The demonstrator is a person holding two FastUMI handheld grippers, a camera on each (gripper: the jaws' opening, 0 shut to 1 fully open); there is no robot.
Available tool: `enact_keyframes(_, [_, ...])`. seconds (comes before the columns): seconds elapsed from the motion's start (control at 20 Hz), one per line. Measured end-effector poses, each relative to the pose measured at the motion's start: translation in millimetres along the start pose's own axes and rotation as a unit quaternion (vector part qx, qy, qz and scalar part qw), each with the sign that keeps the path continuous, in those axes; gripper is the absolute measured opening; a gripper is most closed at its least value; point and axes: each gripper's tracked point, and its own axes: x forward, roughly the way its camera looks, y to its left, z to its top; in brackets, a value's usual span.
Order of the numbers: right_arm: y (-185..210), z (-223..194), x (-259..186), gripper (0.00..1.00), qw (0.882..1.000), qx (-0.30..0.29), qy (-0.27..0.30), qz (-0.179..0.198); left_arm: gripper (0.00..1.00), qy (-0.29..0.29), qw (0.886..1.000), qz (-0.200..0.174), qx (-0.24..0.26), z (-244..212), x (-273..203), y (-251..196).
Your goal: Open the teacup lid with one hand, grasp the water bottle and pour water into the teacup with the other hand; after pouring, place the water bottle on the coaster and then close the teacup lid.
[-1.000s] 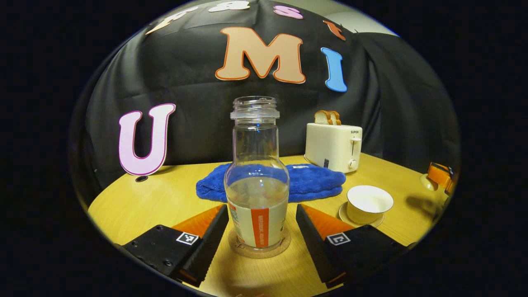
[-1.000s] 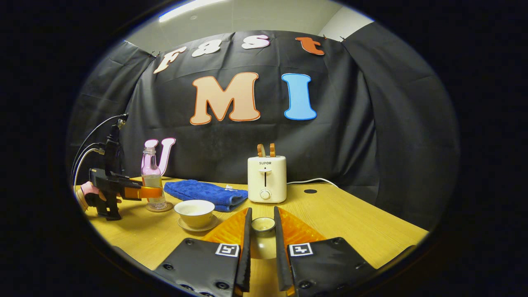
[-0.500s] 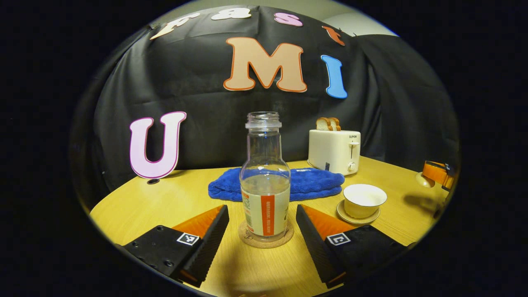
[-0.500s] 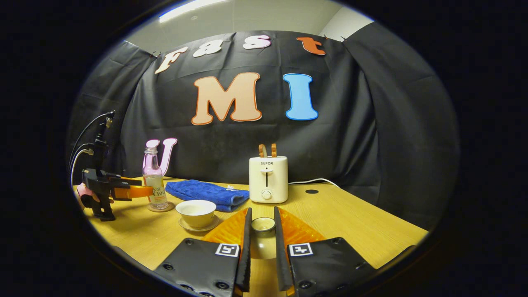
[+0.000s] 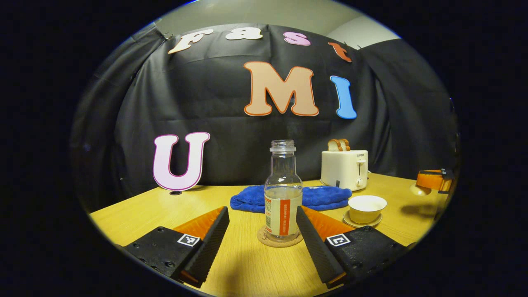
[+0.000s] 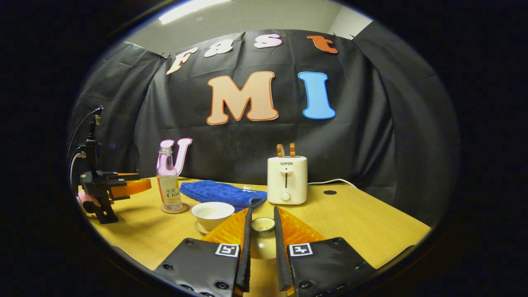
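**Lid in the right gripper's grip, cup uncovered: risks at the closing step**

The teacup lid (image 6: 263,225) sits low in the centre of the right gripper view, pinched between the two fingers of the right gripper (image 6: 261,247), which are drawn together on it. The grip looks narrow, so a slip or a tilt on the way over could drop the lid on the table (image 6: 350,218) or chip the cup's rim.

The teacup (image 6: 212,214) stands uncovered on its saucer (image 6: 199,226), just left of that gripper, with pale liquid inside; a lid lowered off-centre could nudge the cup and spill it.

The water bottle (image 5: 282,194) stands upright on the coaster (image 5: 280,240), centre of the left gripper view, partly full and uncapped. The left gripper (image 5: 262,231) has its fingers spread wide, one each side of the bottle and clear of it. A sideways sweep could tip the bottle onto the blue towel (image 5: 321,197) behind.

The toaster (image 6: 287,180) stands farther back, out of the way.
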Motion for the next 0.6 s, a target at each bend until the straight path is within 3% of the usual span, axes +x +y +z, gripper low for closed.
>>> enact_keyframes(0.6, [79.1, -6.4, 79.1, 0.29, 0.995, 0.003, 0.008, 0.099, 0.95, 0.002, 1.000, 0.029, 0.003, 0.3, -16.5, 12.9])
